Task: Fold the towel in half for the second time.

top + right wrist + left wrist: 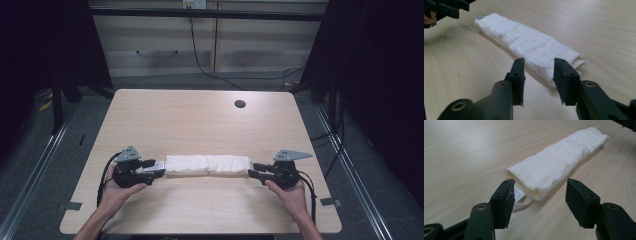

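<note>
A white cloth folded into a long narrow roll lies across the near middle of the wooden table. My left gripper is at the roll's left end, open, with the cloth's end and a small white label just beyond its jaws. At the roll's right end my right gripper is open, and the cloth's folded end sits just past the jaw tips. Neither gripper holds anything.
A round cable hole is in the table's far right part. Dark curtains and metal frame posts stand at both sides. A black cable hangs down the wall behind the table.
</note>
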`<state>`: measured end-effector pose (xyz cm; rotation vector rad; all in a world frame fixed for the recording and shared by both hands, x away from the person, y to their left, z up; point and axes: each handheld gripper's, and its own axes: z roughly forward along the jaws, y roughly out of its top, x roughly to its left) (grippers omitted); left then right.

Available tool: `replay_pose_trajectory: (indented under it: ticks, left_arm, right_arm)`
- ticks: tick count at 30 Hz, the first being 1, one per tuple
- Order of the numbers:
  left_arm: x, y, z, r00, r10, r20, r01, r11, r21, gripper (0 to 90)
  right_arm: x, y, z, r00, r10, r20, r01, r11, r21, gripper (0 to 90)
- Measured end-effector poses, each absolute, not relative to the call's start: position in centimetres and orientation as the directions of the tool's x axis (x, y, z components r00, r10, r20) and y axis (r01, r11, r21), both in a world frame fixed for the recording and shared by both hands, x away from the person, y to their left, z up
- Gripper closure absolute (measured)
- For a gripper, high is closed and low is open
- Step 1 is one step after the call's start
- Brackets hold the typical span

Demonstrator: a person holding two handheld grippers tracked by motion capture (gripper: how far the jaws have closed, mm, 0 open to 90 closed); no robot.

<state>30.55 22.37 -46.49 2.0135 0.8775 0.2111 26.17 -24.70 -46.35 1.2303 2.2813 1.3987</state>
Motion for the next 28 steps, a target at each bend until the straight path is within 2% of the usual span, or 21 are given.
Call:
replay_pose_trajectory:
  ticks: [3, 8, 11, 18, 23, 28]
  left_arm:
    - [29.8, 23.5, -46.0, 0.722, 0.666, -0.186, 0.511, -0.332, 0.793, 35.3]
    - [29.1, 25.5, -45.8, 0.699, 0.688, -0.194, 0.515, -0.296, 0.805, 31.5]
    - [29.3, 26.4, -46.3, 0.679, 0.712, -0.18, 0.518, -0.291, 0.804, 26.0]
    - [29.5, 28.2, -47.9, 0.642, 0.737, -0.21, 0.551, -0.254, 0.795, 17.5]
    - [29.2, 28.9, -48.4, 0.639, 0.74, -0.209, 0.55, -0.25, 0.797, 17.1]
    - [28.8, 28.8, -48.1, 0.685, 0.698, -0.209, 0.516, -0.262, 0.815, 17.1]
  right_arm:
    - [25.2, -25.6, -45.8, -0.612, 0.754, 0.239, 0.54, 0.178, 0.822, 52.2]
    - [24.2, -27.3, -45.7, -0.567, 0.785, 0.249, 0.538, 0.123, 0.834, 47.1]
    - [23.9, -28.2, -45.9, -0.547, 0.8, 0.245, 0.535, 0.109, 0.838, 46.5]
    - [23.2, -30.3, -46.5, -0.484, 0.844, 0.233, 0.53, 0.07, 0.845, 44.4]
    - [23.1, -30.8, -47.1, -0.459, 0.861, 0.221, 0.547, 0.078, 0.834, 40.9]
    - [23.3, -30.8, -47.7, -0.441, 0.875, 0.202, 0.565, 0.096, 0.819, 35.5]
